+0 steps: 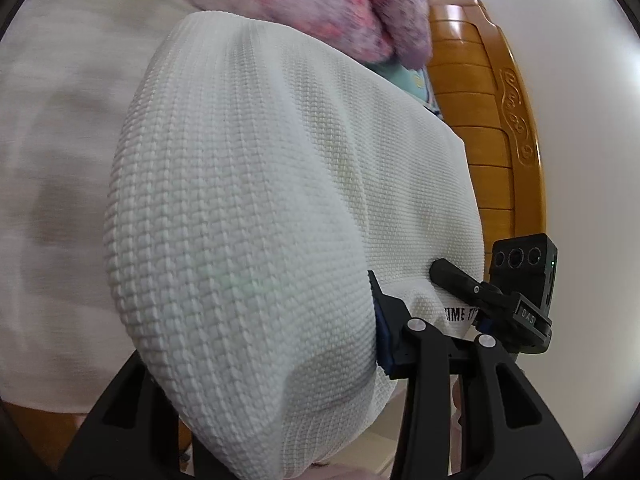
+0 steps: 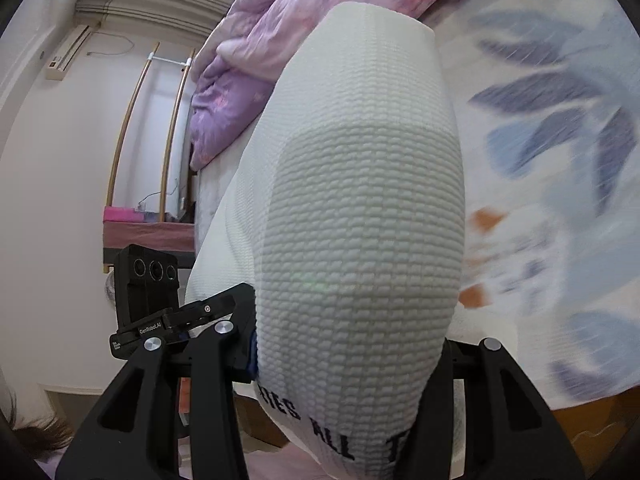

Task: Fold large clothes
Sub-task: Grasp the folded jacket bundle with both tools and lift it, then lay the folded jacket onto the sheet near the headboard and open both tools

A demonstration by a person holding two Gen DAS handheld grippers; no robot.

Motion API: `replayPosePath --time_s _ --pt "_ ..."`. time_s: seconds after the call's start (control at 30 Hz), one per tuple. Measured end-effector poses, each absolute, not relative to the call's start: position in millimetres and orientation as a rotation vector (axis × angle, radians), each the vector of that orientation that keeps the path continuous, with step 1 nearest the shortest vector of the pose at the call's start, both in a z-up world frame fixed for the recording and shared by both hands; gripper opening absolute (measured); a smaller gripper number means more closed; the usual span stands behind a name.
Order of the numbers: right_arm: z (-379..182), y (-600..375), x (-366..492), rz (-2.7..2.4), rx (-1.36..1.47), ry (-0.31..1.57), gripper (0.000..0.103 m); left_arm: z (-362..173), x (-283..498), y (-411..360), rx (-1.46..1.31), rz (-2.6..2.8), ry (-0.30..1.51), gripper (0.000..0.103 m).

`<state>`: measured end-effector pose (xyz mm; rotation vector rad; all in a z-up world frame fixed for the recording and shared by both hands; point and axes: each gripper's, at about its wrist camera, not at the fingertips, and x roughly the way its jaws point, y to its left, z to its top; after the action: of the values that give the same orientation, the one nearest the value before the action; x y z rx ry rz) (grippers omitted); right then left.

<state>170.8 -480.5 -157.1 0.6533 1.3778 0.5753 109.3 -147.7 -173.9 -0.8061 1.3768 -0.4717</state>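
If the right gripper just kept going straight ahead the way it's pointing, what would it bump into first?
Probably nothing new: the right gripper is already shut on the white knit garment, which fills its view. Beyond that lies the floral bedsheet, though depth is hard to judge.

Garment [image 1: 248,208] draped before both claws, quilt [image 2: 256,52] behind, headboard [image 1: 480,120] rightward.

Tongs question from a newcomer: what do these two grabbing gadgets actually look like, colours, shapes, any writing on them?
Both tongs, left and right, are matte black plastic with angular arms that have cut-out slots and round silver pivot screws. A strip of blue padding lines a finger. Each carries a black box with three round lenses; its mount is lettered "GenRoboAI" on the right, "DAS" on the left. No cables or sleeves show.
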Motion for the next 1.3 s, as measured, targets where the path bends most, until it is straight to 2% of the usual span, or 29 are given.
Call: replayPosePath --time_s 0.17,0.33,0.43,0.53,0.67,0.7,0.73,0.77,0.8,0.83,0.97,1.07,1.13,1.17,1.2,1.23,1.3 --pt "-150 -585 218 0.548 0.555 1.374 0.042 -184 173 -275 -0.758 -0.492 1.379 0.041" --pt "-179 -688 286 0.501 0.580 1.391 0.042 -218 253 -389 -0.786 -0.533 1.365 0.041" --pt "-215 -750 332 0.412 0.613 1.417 0.042 -251 297 -438 -0.868 -0.509 1.335 0.040" --pt "-262 -789 367 0.346 0.612 1.445 0.044 -296 335 -496 -0.820 -0.514 1.323 0.040" --pt "-333 -827 397 0.229 0.619 1.511 0.046 -364 361 -535 -0.810 -0.481 1.345 0.040" --pt "-354 -835 402 0.187 0.597 1.535 0.051 -378 365 -542 -0.798 -0.470 1.352 0.041" --pt "-369 -839 405 0.138 0.570 1.551 0.056 -395 367 -548 -0.764 -0.453 1.377 0.046" --pt "-378 -845 407 0.107 0.556 1.565 0.069 -409 366 -550 -0.728 -0.442 1.411 0.057" --pt "-386 -847 408 0.086 0.550 1.581 0.090 -421 363 -551 -0.689 -0.441 1.457 0.080" --pt "-392 -849 407 0.055 0.522 1.603 0.097 -432 358 -549 -0.624 -0.426 1.509 0.082" --pt "-377 -864 384 0.039 0.559 1.599 0.095 -435 331 -511 -0.442 -0.330 1.566 0.083" --pt "-338 -861 360 -0.052 0.462 1.513 0.095 -412 315 -485 -0.353 -0.238 1.558 0.083" --pt "-314 -857 354 -0.106 0.311 1.434 0.095 -390 312 -481 -0.280 -0.205 1.520 0.075" --pt "-306 -863 347 -0.113 0.264 1.397 0.092 -380 315 -484 -0.273 -0.222 1.502 0.070" --pt "-296 -869 340 -0.104 0.221 1.362 0.077 -366 320 -491 -0.276 -0.260 1.477 0.065" --pt "-284 -859 332 -0.044 0.206 1.329 0.069 -357 323 -501 -0.286 -0.308 1.457 0.065" --pt "-279 -852 318 -0.022 0.173 1.313 0.059 -351 335 -532 -0.255 -0.385 1.443 0.058"
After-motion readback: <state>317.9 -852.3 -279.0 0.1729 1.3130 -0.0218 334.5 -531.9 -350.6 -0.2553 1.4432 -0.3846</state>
